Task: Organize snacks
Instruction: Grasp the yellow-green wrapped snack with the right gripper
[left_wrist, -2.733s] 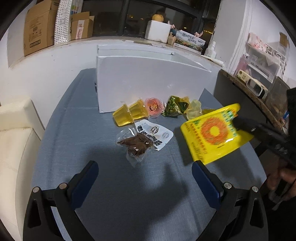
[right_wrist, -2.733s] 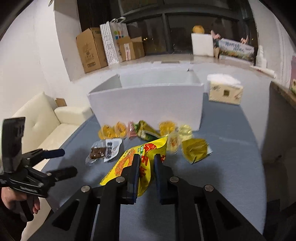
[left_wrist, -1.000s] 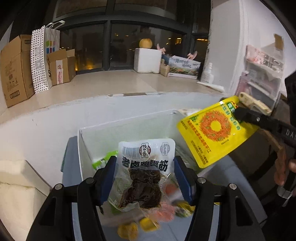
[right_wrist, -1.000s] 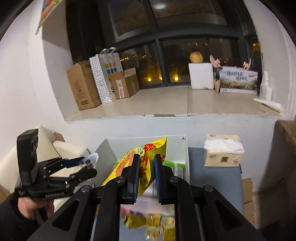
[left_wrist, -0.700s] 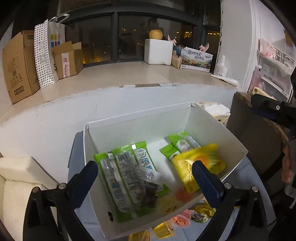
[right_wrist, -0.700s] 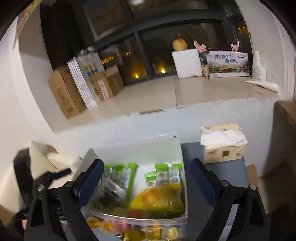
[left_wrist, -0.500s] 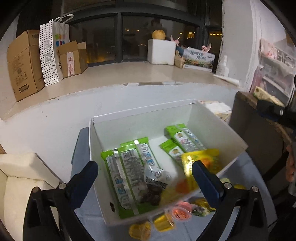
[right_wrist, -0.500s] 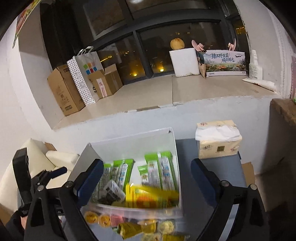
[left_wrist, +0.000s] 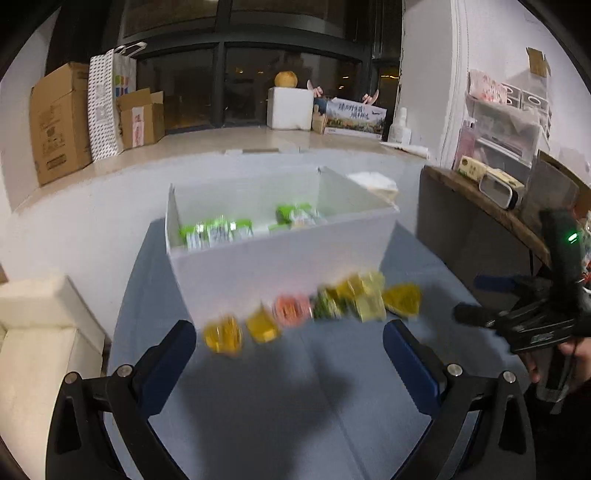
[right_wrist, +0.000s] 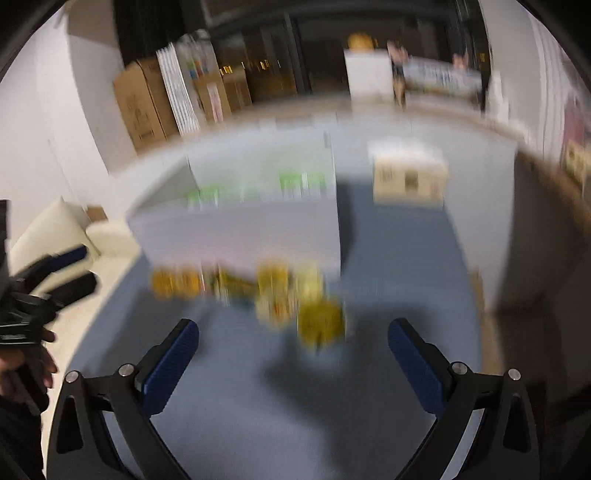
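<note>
A white box (left_wrist: 280, 254) stands on the blue table (left_wrist: 295, 406) with green snack packs (left_wrist: 218, 230) inside. It also shows in the right wrist view (right_wrist: 236, 232). A blurred row of small snacks lies along its front: yellow jelly cups (left_wrist: 223, 334), a pink cup (left_wrist: 291, 310), a green packet (left_wrist: 327, 306) and yellow packets (left_wrist: 402, 297). The same row shows in the right wrist view (right_wrist: 273, 288). My left gripper (left_wrist: 288, 354) is open and empty, above the table short of the row. My right gripper (right_wrist: 291, 350) is open and empty; it also shows at the right of the left wrist view (left_wrist: 480, 299).
A tissue box (right_wrist: 408, 177) sits right of the white box. A cream sofa (left_wrist: 33, 332) is to the left. A dark wooden side table (left_wrist: 480, 221) stands at the right. Cardboard boxes (left_wrist: 59, 125) and a paper bag line the window ledge behind.
Both grippers have let go of their packets, which now lie in the box. Both have dropped lower and pulled back, so the box interior is mostly hidden and the snack row is nearer.
</note>
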